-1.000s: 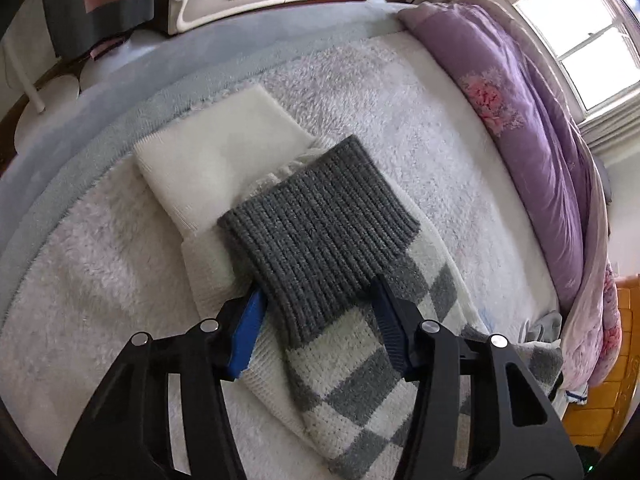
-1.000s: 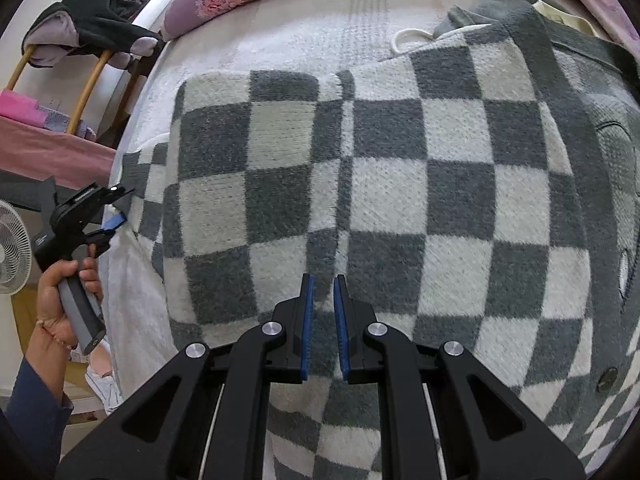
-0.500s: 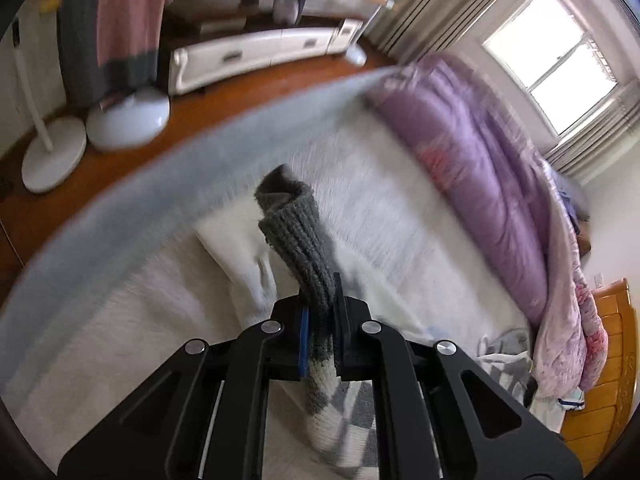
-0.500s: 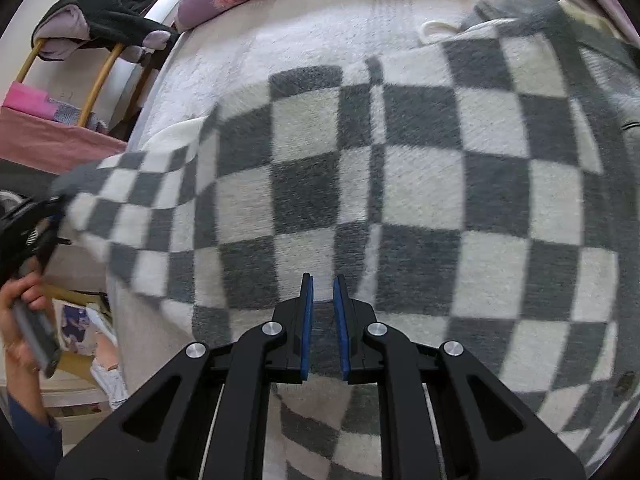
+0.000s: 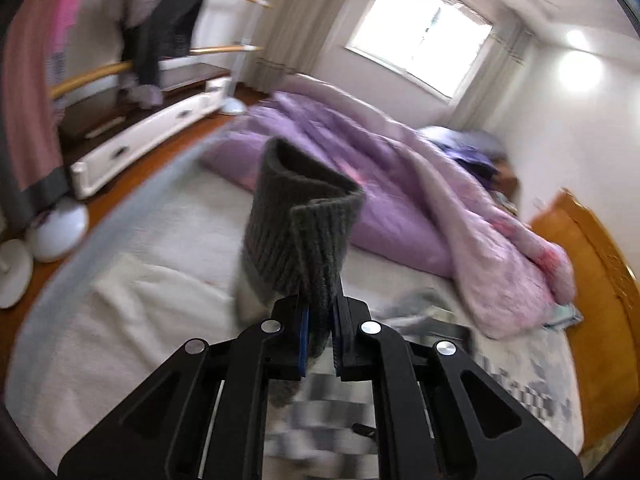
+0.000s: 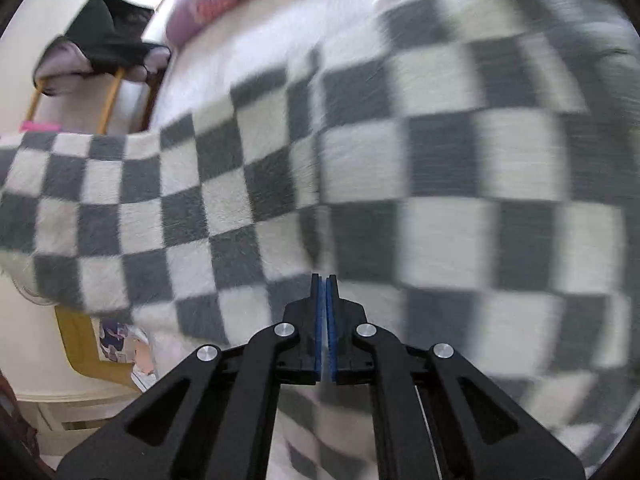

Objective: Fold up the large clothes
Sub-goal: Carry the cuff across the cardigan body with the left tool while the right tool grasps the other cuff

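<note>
My left gripper (image 5: 320,312) is shut on the grey ribbed cuff (image 5: 300,224) of the checkered sweater's sleeve and holds it up above the bed, the cuff standing upright past the fingertips. The sleeve's checkered part (image 5: 320,416) hangs blurred below. In the right wrist view the grey-and-white checkered sweater (image 6: 400,168) fills the frame, spread on the bed, with its sleeve (image 6: 80,200) stretched out to the left. My right gripper (image 6: 324,280) is shut, its tips resting at the sweater's surface; no cloth shows between the pads.
A purple quilt (image 5: 400,200) lies along the bed's far side, by an orange wooden headboard (image 5: 592,280). A folded cream garment (image 5: 160,288) lies on the white bedcover. A clothes rack (image 5: 132,48) and white drawers (image 5: 152,128) stand beyond the bed's foot.
My left gripper closed on the grey cuff and lifted it, tilting up toward the room. The sleeve now stretches across the right wrist view. My right gripper stays shut on the sweater.
</note>
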The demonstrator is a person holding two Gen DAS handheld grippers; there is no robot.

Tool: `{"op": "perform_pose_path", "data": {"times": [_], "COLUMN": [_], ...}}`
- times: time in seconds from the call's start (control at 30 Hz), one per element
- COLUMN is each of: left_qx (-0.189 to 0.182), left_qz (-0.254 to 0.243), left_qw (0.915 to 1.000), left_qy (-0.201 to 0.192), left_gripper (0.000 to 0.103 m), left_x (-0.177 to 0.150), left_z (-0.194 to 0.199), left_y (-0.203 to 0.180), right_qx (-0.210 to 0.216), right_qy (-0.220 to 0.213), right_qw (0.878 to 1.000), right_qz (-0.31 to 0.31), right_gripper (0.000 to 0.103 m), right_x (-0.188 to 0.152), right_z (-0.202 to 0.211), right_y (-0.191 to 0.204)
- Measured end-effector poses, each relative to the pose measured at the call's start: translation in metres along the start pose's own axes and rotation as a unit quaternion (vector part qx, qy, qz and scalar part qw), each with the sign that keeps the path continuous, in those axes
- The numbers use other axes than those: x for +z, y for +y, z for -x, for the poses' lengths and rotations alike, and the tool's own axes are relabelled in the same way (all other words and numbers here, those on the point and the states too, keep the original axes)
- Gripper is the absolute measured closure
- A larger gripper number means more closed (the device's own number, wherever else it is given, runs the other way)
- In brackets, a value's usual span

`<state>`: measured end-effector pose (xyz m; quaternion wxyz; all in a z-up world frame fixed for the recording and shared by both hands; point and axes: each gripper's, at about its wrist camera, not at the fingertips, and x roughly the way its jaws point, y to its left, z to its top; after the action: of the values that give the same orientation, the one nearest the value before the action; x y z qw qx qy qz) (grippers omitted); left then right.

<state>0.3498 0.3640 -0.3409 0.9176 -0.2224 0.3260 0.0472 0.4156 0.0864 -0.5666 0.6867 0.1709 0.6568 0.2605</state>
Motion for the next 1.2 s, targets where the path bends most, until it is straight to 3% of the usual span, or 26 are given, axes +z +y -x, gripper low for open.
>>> {"op": "perform_pose_path", "data": {"times": [0.23,0.37,0.5,0.67,0.8,1.1,1.17,1.2], "left_qx": [-0.041,-0.054,-0.043,-0.023,-0.006,0.007,0.009,0.013], "left_qz": [-0.031,-0.05,-0.101,-0.138,-0.177,-0.221,-0.231,-0.238], "left_qw": [0.996,0.9893,0.9786,0.9617,0.9491,0.9337,0.9287,0.9254], "left_qy": [0.074,0.126,0.174,0.236,0.261,0.282,0.29,0.295], "left_gripper": [0.094,0.094,0.094,0.094,0.094,0.094,0.094,0.094], "left_x": [-0.069,-0.122,-0.184,-0.252,-0.29,-0.323,-0.332,-0.338], "left_z": [-0.09,-0.151,-0.207,-0.242,-0.249,-0.275,-0.283,-0.288], "left_y": [-0.159,-0.237,-0.3,-0.33,-0.343,-0.379,-0.386,-0.389], "right_qx": [-0.067,-0.122,-0.179,-0.223,-0.228,-0.194,-0.184,-0.182], "right_qy": [-0.075,-0.11,-0.137,-0.168,-0.196,-0.262,-0.277,-0.285], "right_qw": [0.994,0.983,0.966,0.941,0.92,0.87,0.855,0.845], "right_qz": [-0.04,-0.081,-0.129,-0.192,-0.25,-0.369,-0.398,-0.415], "right_gripper": [0.1,0.097,0.097,0.097,0.097,0.097,0.092,0.084], "right_x": [-0.036,-0.051,-0.074,-0.099,-0.112,-0.129,-0.134,-0.136], "right_z": [0.135,0.209,0.269,0.322,0.354,0.401,0.408,0.412], "right_y": [-0.125,-0.212,-0.29,-0.372,-0.428,-0.517,-0.539,-0.549]}}
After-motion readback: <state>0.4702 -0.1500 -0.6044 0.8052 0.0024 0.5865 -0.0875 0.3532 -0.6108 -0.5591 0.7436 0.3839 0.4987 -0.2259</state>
